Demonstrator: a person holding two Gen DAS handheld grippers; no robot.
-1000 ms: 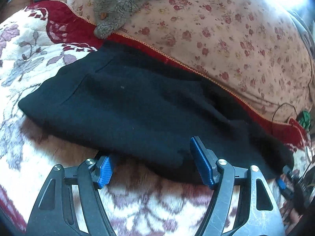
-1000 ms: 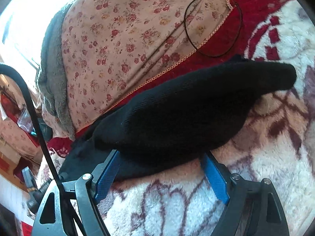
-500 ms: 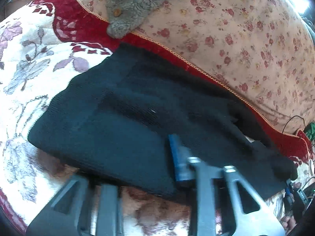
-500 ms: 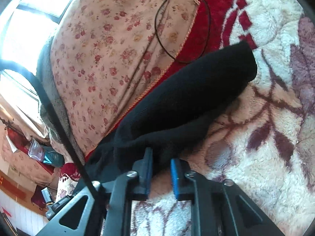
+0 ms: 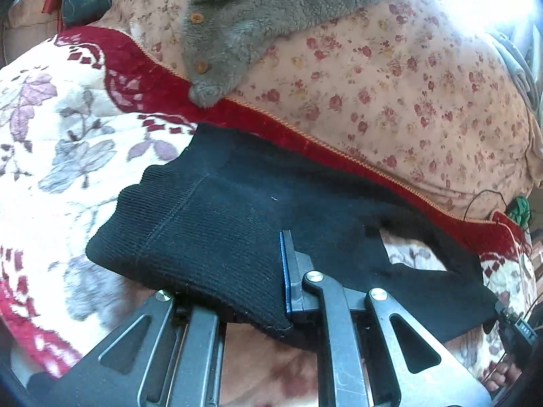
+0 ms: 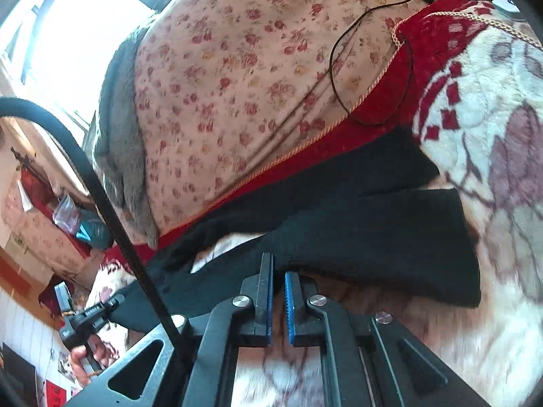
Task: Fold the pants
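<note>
Black knit pants [image 5: 220,224] lie across a plush flowered blanket [image 5: 61,142], against a rolled quilt. My left gripper [image 5: 276,247] has its jaws closing on the near edge at the ribbed waist end. Fabric is pinched against the blue pad and drapes over the other finger, hiding it. In the right wrist view the pants [image 6: 373,230] hang raised off the blanket. My right gripper [image 6: 278,264] holds their near edge at its tips, jaws almost together. Each view shows the other gripper small at its edge: the right one [image 5: 512,325] and the left one [image 6: 91,315], held by a hand [image 6: 85,363].
A pink flowered quilt roll [image 5: 390,84] rises just behind the pants, with a grey fleece garment [image 5: 244,23] draped over it. A thin black cable [image 6: 339,68] loops over the quilt and the blanket's red border. A thick black cord [image 6: 85,169] crosses the right wrist view.
Both grippers went from wide open around the pants' near edge to closed on it. Both have risen, and the edge has lifted off the blanket.
</note>
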